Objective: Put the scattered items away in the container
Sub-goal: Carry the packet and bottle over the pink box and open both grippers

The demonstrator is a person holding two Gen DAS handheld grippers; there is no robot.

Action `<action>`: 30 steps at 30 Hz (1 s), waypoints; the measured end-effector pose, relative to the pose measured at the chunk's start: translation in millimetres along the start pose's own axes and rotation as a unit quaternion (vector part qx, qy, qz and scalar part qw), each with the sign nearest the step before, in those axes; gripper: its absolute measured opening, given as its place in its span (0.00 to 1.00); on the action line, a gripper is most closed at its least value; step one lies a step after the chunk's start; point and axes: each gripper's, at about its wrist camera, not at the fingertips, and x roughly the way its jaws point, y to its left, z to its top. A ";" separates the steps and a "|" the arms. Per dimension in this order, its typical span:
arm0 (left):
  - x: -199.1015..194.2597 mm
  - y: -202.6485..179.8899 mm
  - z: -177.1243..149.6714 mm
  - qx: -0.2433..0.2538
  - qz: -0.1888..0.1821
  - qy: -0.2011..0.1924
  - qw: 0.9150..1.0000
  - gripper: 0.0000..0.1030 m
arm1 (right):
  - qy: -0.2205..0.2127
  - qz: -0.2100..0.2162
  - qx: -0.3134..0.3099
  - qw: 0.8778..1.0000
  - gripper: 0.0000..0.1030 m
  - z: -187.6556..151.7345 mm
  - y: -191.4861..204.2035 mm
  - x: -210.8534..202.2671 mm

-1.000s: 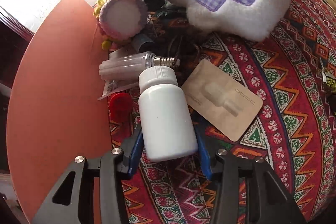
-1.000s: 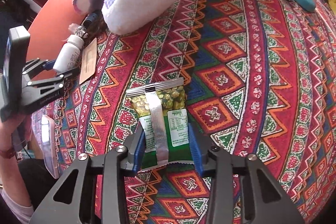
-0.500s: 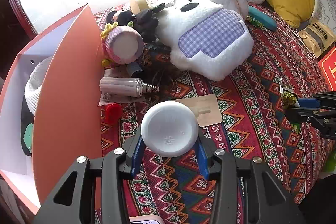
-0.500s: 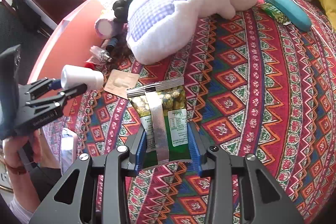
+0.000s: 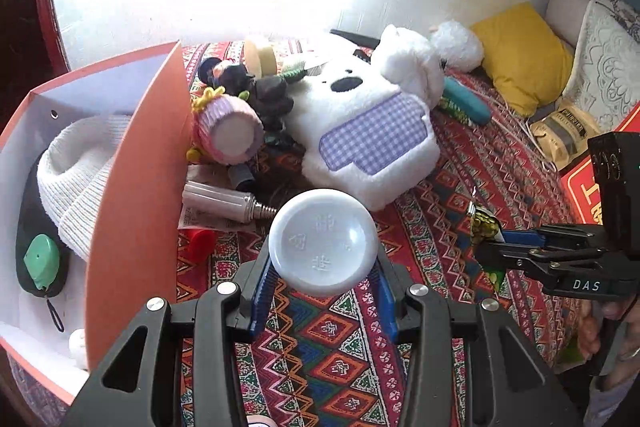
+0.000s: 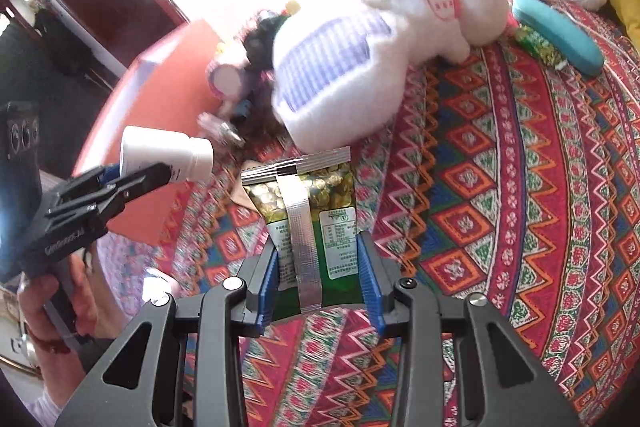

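My left gripper (image 5: 322, 291) is shut on a white plastic bottle (image 5: 323, 242), held above the patterned cloth with its flat bottom facing the camera. The right wrist view shows the same bottle (image 6: 166, 155) lying sideways in the left gripper (image 6: 140, 173). My right gripper (image 6: 318, 281) is shut on a green snack packet (image 6: 308, 211), lifted off the cloth. That packet (image 5: 485, 223) also shows edge-on at the right of the left wrist view. The orange box (image 5: 132, 203) stands open at the left with a white knit hat (image 5: 80, 179) and a green tape measure (image 5: 42, 261) inside.
Beside the box lie a light bulb (image 5: 224, 201), a red cap (image 5: 200, 241), a crocheted pink toy (image 5: 226, 129) and a black toy. A large white plush (image 5: 368, 131) covers the middle of the bed. A teal case (image 6: 558, 35), yellow pillow (image 5: 520, 55) and paper bag (image 5: 564, 135) lie farther right.
Both grippers have risen off the cloth with their loads. The bottle tipped from lying lengthwise to bottom-on toward the camera. The open box came into the left wrist view.
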 end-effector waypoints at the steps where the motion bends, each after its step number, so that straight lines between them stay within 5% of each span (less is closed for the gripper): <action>1: -8.9 2.0 2.0 -0.004 -0.002 -0.010 1.000 0.39 | -0.010 0.006 0.002 1.000 0.34 1.3 3.4 -4.8; 6: -71.4 37.9 9.5 -0.040 0.011 -0.081 0.996 0.39 | -0.079 0.056 -0.006 0.995 0.34 12.5 43.5 -41.8; 10: -104.5 98.4 4.6 -0.085 0.068 -0.112 0.988 0.39 | -0.118 0.104 -0.027 0.987 0.34 27.2 94.9 -58.4; 18: -106.3 194.4 -21.3 -0.182 0.121 -0.092 0.971 0.39 | -0.076 0.157 -0.102 0.979 0.34 62.4 221.8 -4.0; 20: -111.9 202.8 -25.0 -0.193 0.130 -0.100 0.968 0.43 | -0.063 0.158 -0.121 0.978 0.35 64.0 249.9 11.5; 21: -115.9 206.4 -26.1 -0.198 0.137 -0.105 0.965 0.55 | -0.057 0.151 -0.129 0.978 0.36 65.7 261.2 19.7; 22: -120.2 210.7 -27.0 -0.204 0.146 -0.111 0.962 0.68 | -0.054 0.136 -0.134 0.980 0.44 67.0 270.3 26.5; 23: -124.8 215.2 -28.3 -0.210 0.152 -0.119 0.959 0.73 | -0.059 0.118 -0.136 0.982 0.71 67.7 276.7 30.7; 25: -131.5 222.4 -30.4 -0.221 0.148 -0.128 0.955 0.76 | -0.085 0.088 -0.131 0.984 0.94 65.9 281.4 30.1; 30: -135.0 223.1 -30.7 -0.227 0.138 -0.133 0.955 0.76 | -0.099 0.101 -0.107 0.984 0.94 67.1 259.0 15.7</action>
